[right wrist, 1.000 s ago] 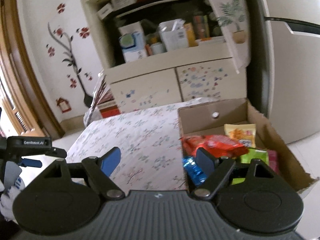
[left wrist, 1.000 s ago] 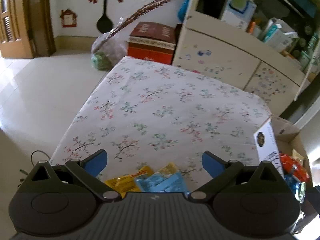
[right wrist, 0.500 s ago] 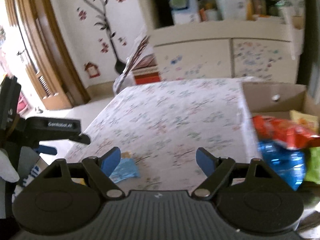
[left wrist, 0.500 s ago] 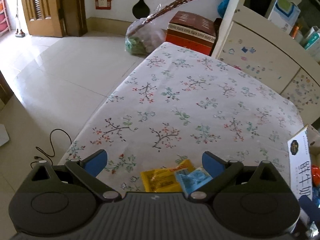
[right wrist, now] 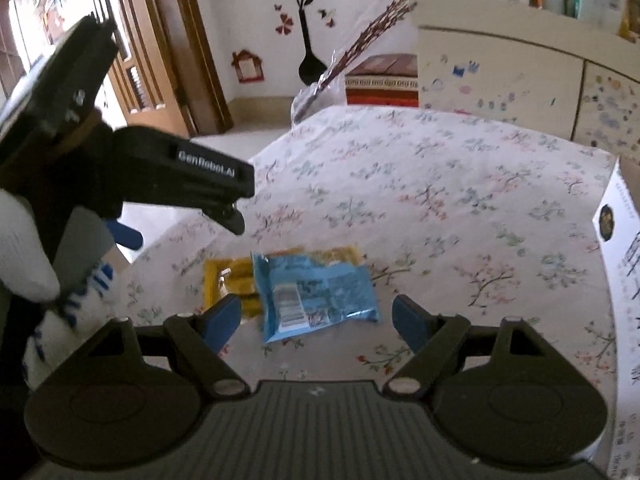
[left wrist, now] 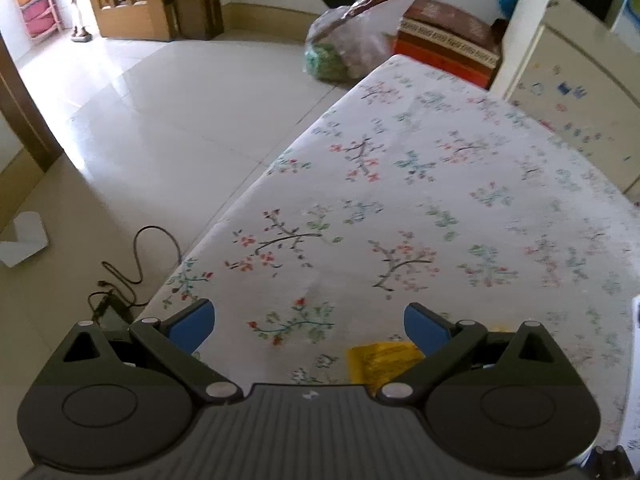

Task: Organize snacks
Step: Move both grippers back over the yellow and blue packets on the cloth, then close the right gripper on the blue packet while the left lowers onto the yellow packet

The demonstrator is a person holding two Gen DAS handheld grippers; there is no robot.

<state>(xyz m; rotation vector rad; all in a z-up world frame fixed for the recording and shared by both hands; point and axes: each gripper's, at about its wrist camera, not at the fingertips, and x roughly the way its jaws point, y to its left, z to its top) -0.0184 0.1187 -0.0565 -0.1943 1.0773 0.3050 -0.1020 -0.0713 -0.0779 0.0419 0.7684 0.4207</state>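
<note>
A blue snack packet [right wrist: 316, 294] lies flat on the floral tablecloth [right wrist: 420, 184], overlapping a yellow packet [right wrist: 228, 280] to its left. My right gripper [right wrist: 316, 318] hovers just above the blue packet, open, with the packet lying below the gap between its blue pads. In the left wrist view the yellow packet [left wrist: 380, 360] shows beside the right pad, partly hidden. My left gripper [left wrist: 308, 324] is open and empty over the table's near left corner. It also appears at the left of the right wrist view as a black body held by a gloved hand [right wrist: 24, 256].
The white side of a cardboard box [right wrist: 624, 264] stands at the table's right edge. Beyond the table are a cream cabinet [right wrist: 500, 76], a red-brown box [right wrist: 384, 76] and a bag with twigs [left wrist: 340, 52]. A black cable [left wrist: 128, 272] lies on the tiled floor left of the table.
Both grippers swung left and dipped toward the table. The right wrist view left the snack box and now centres on the blue packet. In the left wrist view the blue packet dropped out of sight.
</note>
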